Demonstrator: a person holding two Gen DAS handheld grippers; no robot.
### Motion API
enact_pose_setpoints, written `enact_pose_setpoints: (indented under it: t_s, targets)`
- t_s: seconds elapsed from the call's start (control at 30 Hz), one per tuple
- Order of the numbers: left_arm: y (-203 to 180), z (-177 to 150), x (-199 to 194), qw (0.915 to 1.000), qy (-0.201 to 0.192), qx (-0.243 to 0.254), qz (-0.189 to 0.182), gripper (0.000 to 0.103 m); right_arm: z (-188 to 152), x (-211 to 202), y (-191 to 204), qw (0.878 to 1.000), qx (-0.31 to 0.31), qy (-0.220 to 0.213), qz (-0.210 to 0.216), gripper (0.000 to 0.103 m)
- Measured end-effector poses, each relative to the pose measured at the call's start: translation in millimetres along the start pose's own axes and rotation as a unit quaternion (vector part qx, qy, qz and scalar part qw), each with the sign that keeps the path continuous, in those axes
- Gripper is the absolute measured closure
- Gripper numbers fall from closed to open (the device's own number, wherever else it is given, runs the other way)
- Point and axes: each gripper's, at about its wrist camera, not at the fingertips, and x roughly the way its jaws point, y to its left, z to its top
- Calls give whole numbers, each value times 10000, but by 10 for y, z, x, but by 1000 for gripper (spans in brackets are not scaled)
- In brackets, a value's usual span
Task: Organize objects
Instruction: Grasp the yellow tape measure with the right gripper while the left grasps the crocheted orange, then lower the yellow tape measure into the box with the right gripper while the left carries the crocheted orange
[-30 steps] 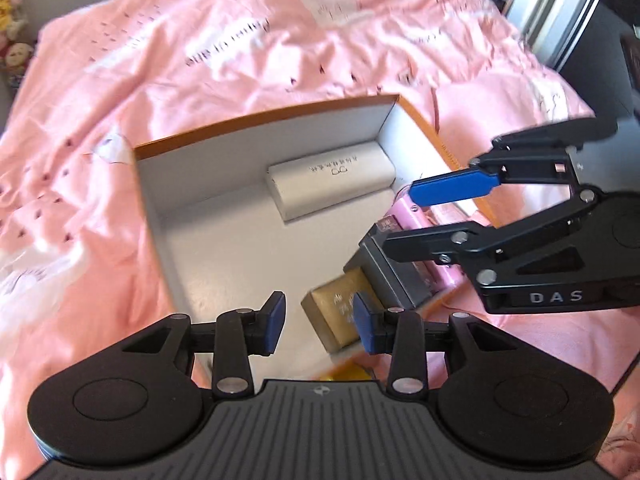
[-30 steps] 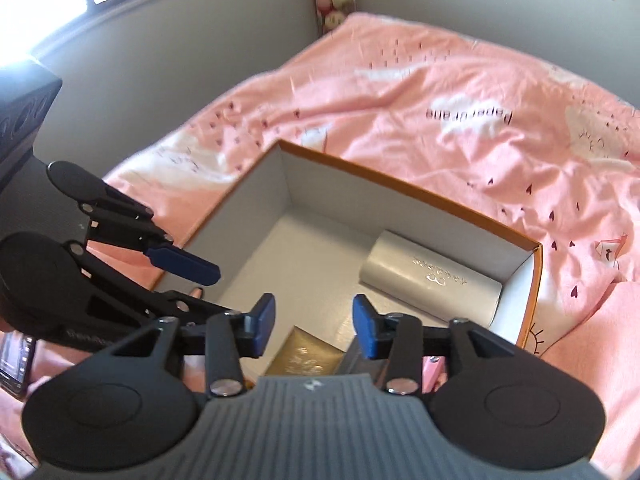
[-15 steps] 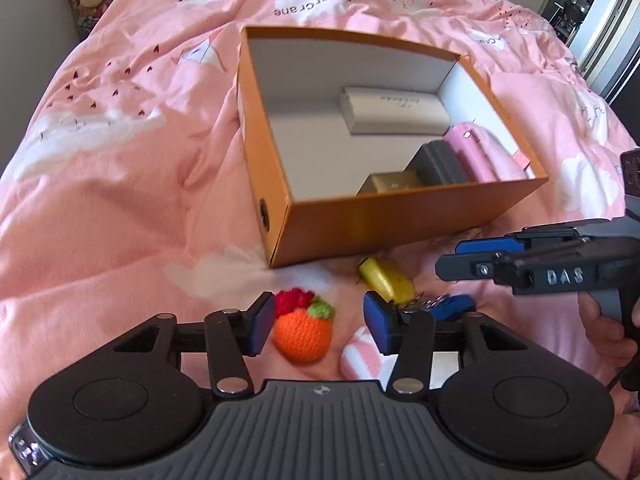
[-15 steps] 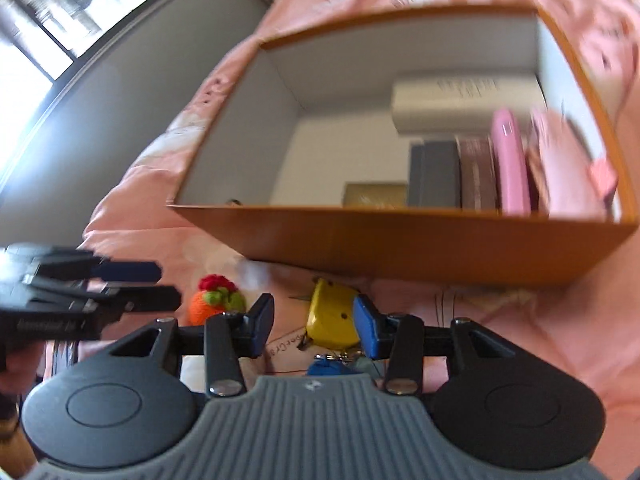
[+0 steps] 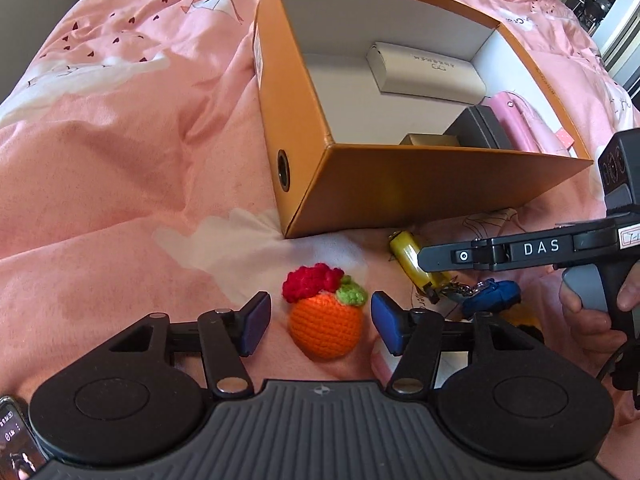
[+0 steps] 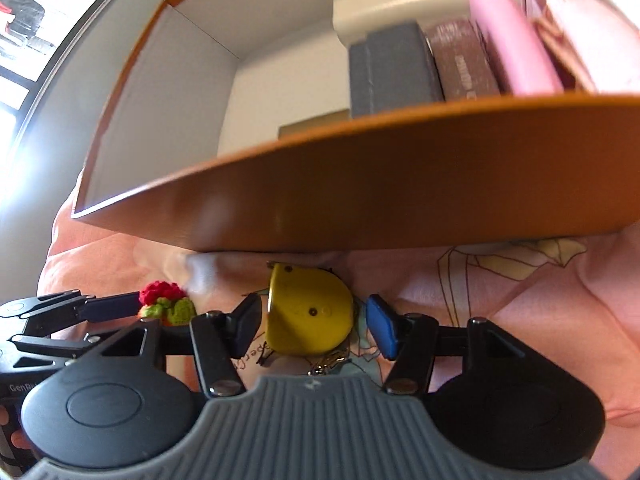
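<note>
Orange yarn makes up the little crocheted fruit (image 5: 326, 326), topped with a red tuft and a green leaf; it lies on the pink bedspread (image 5: 120, 160) just in front of the orange box (image 5: 400, 184), between the blue pads of the left hand-held gripper (image 5: 320, 320). Those jaws are opening and stand clear of it on both sides, so nothing is grasped yet; my reading is that they are set to take it. Just beside it lies one yellow keychain piece (image 6: 310, 312), and the right hand-held gripper (image 6: 312, 326) straddles it in the same way, jaws opening, pads near but apparently not pressing. One blue charm (image 5: 494, 298) hangs on the keychain's chain. Both loose things sit close to the box's near wall, probably so each can be lifted over it. Inside the box, packed toward one side, I count one white case (image 5: 428, 72), one grey box (image 5: 478, 128), one gold box (image 5: 430, 140), one maroon box (image 6: 460, 64) and one pink case (image 5: 516, 120); further pink things beyond are blurred.
</note>
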Motion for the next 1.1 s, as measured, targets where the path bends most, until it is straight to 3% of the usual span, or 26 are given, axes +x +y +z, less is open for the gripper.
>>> enact_pose_setpoints:
  t_s: [0.17,0.23,0.37,0.5,0.73,1.1]
  targets:
    - [8,2,63,9999,141,-81,-53,37,-18,102,-38,9998,67,134,120,45]
    - [3,-3,93,9997,198,-119,-59,43,-27,124,-40,9998,61,149,131,50]
    - [-9,-15,125,9993,244,-220,-176,55,-45,129,-48,9998,53,139,156,51]
    - [-22,-29,115,9993,223,-252,-160,56,-73,103,-2,9999,-67,119,80,51]
    - [-31,-47,-101,9986,-105,-429,-303,56,-142,-217,124,9993,-332,-142,-13,51]
    - [-329,128,-632,9939,-845,-6,-709,56,-155,-1037,595,9883,-1372,-667,-22,51]
